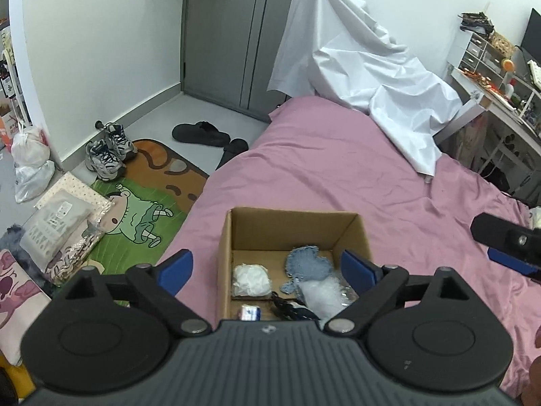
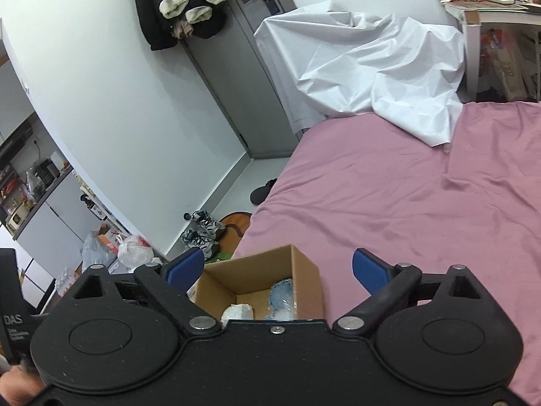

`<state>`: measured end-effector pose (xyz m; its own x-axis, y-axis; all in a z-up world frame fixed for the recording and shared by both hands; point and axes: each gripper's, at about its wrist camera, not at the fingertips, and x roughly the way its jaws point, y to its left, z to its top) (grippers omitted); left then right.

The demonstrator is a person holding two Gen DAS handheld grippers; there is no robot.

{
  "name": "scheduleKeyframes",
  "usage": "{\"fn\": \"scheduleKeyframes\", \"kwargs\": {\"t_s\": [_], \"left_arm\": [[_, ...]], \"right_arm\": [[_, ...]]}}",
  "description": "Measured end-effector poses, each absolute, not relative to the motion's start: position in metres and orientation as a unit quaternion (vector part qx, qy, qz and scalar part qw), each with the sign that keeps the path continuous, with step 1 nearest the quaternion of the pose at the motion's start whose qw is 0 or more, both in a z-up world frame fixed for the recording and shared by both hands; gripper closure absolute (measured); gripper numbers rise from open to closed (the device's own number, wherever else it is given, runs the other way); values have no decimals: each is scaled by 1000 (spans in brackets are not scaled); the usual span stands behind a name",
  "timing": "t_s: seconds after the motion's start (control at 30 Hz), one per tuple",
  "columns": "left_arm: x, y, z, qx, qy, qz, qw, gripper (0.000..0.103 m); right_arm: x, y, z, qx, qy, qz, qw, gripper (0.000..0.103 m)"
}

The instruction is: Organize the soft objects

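Cardboard box (image 1: pixel 293 233) sits on the pink bed (image 1: pixel 338 169), low and centre in my left wrist view, and it already holds the soft things: a blue crocheted piece (image 1: pixel 306 264) at the middle right of the box floor, a white bundle (image 1: pixel 251 280) to its left, a clear crinkly bag (image 1: pixel 321 292) under the blue piece, a dark item (image 1: pixel 285 308) and a small printed packet (image 1: pixel 249 313) along the near edge. My left tongs (image 1: pixel 267 269) hang above the box with the blue pads spread wide on either side of it, holding nothing. My right tongs (image 2: pixel 278 270) are likewise parted and empty; in the right wrist view the box shows at lower centre, and the right tongs also appear at the right edge of the left view.

Judging by this, most of the sorting looks done, and I see no loose soft item left on the bed except the large white sheet (image 1: pixel 355 67) draped at upper right. The risks I see are these: the box walls are thin and the mattress gives, so a pad catching the rim on the way down could tip it toward the bed edge on the left, where the floor mat (image 1: pixel 148 203) lies. The crinkly bag is slippery and could slide out of a shallow pinch. Both tongs are near each other and could collide over the box.
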<state>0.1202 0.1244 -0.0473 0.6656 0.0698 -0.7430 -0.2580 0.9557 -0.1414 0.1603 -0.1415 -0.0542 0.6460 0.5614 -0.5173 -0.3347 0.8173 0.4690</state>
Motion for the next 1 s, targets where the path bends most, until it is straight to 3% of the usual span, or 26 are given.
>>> {"fn": "scheduleKeyframes", "kwargs": {"t_s": [0.2, 1.0], "left_arm": [[113, 111, -27, -105, 398, 80, 908, 8], [73, 48, 47, -58, 377, 67, 922, 4]], "right_arm": [[155, -162, -44, 167, 331, 251, 894, 0], [127, -257, 3, 163, 313, 269, 896, 0]]}}
